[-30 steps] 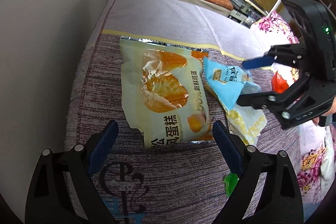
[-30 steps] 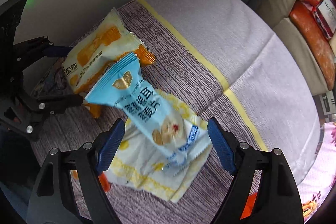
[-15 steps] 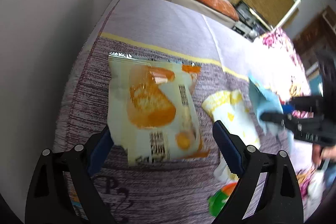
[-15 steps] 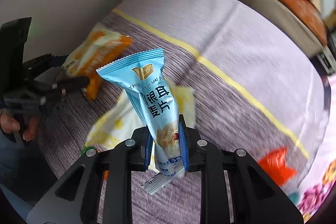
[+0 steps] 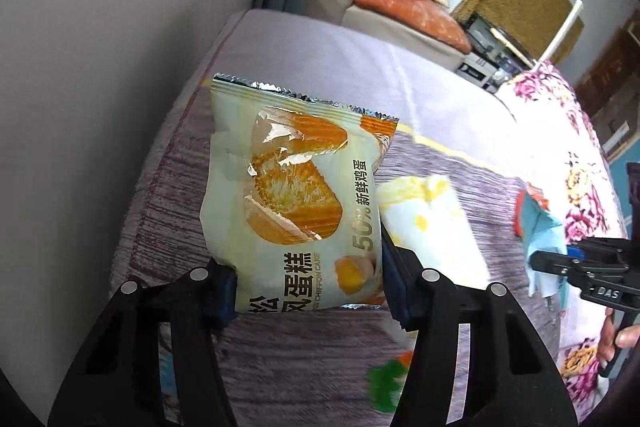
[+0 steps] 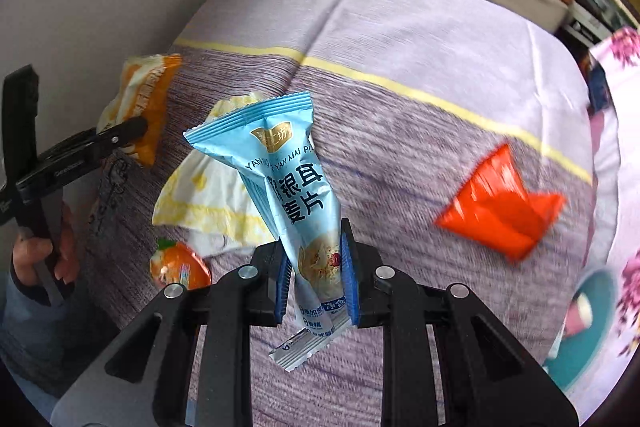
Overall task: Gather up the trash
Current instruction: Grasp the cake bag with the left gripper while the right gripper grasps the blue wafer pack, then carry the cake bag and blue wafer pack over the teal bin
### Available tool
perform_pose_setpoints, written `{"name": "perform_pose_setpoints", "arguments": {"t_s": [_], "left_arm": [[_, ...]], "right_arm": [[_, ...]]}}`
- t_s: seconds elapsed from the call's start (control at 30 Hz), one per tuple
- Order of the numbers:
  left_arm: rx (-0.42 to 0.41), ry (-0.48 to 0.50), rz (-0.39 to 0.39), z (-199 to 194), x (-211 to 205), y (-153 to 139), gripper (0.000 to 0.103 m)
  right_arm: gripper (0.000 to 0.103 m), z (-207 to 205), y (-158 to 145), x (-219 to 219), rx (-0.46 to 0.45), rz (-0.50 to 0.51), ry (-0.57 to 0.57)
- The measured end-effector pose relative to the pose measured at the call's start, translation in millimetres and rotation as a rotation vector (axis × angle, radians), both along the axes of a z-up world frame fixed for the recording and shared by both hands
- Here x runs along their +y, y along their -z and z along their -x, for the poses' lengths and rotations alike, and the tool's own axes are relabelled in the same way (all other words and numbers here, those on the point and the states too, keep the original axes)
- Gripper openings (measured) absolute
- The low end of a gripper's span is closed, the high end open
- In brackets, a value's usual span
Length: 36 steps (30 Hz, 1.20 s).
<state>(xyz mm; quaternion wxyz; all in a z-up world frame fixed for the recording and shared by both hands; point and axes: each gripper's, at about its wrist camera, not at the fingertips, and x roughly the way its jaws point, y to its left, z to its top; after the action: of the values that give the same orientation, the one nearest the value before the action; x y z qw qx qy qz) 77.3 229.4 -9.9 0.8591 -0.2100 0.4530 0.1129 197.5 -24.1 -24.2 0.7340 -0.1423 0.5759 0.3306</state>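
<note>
The pale cake wrapper (image 5: 296, 195) carries "50%", "新鲜鸡蛋", "蛋糕" and "CHIFFON CAKE"; the blue snack wrapper (image 6: 288, 179), which stands right of it, carries "YAN MAI PIA" and "银耳", and the black gripper body (image 5: 608, 293) gripping that blue wrapper is marked "DAS".

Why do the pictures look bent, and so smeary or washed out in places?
Both views are fisheye, so edges curve and corners go dark. Left wrist view: the cake bag is sharp with foil glare, the floral cloth washed out. Right wrist view: the blue packet is sharp, the orange wrapper motion-blurred.
</note>
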Motion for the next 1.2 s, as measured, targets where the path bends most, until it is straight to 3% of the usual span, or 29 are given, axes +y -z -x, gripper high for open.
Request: {"name": "perform_pose_setpoints", "arguments": {"t_s": [0.47, 1.2], "left_arm": [[-0.02, 0.174, -0.051, -8, -112, -27, 0.058], [0.033, 0.44, -0.066, -60, -270, -9, 0.058]], "right_arm": [[0.021, 14, -8, -102, 0.011, -0.109, 0.182], [0.021, 12, -3, -251, 0.018, -0.308, 0.453]]}}
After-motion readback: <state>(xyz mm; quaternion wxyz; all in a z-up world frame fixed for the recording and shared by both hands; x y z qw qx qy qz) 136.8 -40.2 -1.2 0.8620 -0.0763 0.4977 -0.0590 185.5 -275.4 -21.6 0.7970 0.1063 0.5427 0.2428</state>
